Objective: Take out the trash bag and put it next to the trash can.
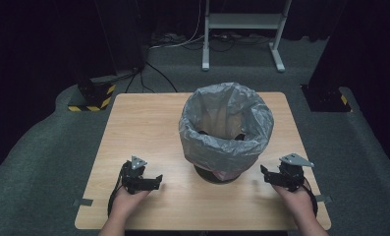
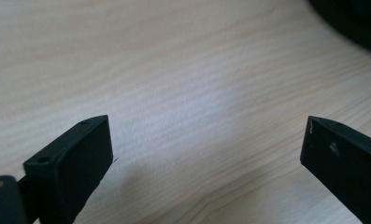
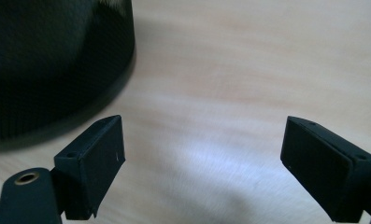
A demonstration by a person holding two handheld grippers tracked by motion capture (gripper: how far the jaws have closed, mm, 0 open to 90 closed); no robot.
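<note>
My left gripper (image 1: 156, 181) and right gripper (image 1: 264, 173) rest spread wide and empty on the table (image 1: 133, 123) either side of the lined bin (image 1: 225, 132), so I judge nothing begun

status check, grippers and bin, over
Left gripper open, empty. Right gripper open, empty. Lined bin upright between them on table. Nothing in the way.

No readable text, label, brand or number anywhere. Only black-and-yellow hazard striping on the stand foot (image 1: 91, 100) at far left of the floor, and a smaller patch on another foot (image 1: 343, 100) at far right.
</note>
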